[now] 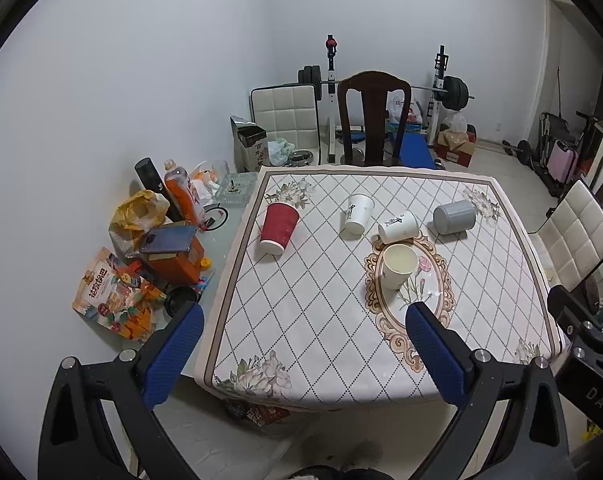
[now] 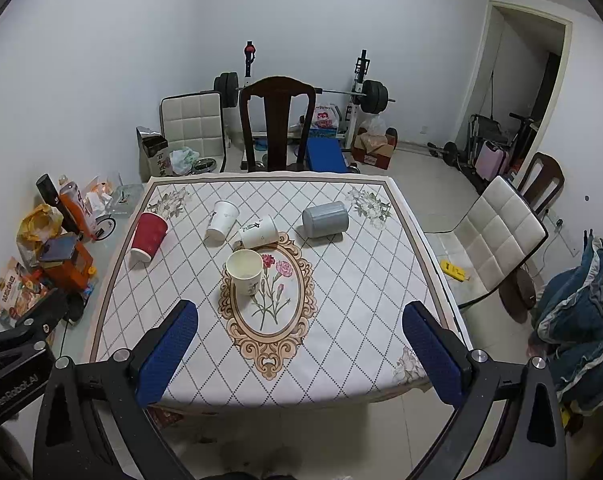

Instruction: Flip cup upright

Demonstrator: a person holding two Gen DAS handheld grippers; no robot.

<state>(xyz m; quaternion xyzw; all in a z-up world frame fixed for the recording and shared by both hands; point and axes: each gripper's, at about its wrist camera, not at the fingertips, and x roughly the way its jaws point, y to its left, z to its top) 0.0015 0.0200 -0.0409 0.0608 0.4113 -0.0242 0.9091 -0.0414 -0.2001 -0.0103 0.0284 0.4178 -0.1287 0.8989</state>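
Several cups sit on the patterned tablecloth [image 1: 301, 320] [image 2: 341, 312]. A red cup [image 1: 279, 227] [image 2: 148, 236] stands upside down at the left. A white cup [image 1: 357, 213] [image 2: 222, 219] stands upside down behind the middle. Another white cup [image 1: 398, 225] [image 2: 259, 231] lies on its side. A grey cup [image 1: 454, 216] [image 2: 325, 218] lies on its side at the right. A cream cup [image 1: 398, 265] [image 2: 244, 271] stands upright on the oval flower motif. My left gripper [image 1: 305, 322] and right gripper [image 2: 300, 322] are open and empty, above the table's near edge.
Clutter lies left of the cloth: an orange bottle [image 1: 183, 194], a yellow bag [image 1: 139, 210], an orange box [image 1: 175, 258], a snack packet [image 1: 113, 292]. A dark wooden chair [image 1: 373, 118] stands behind the table, a white padded chair [image 2: 497, 232] at the right. Gym equipment stands at the back wall.
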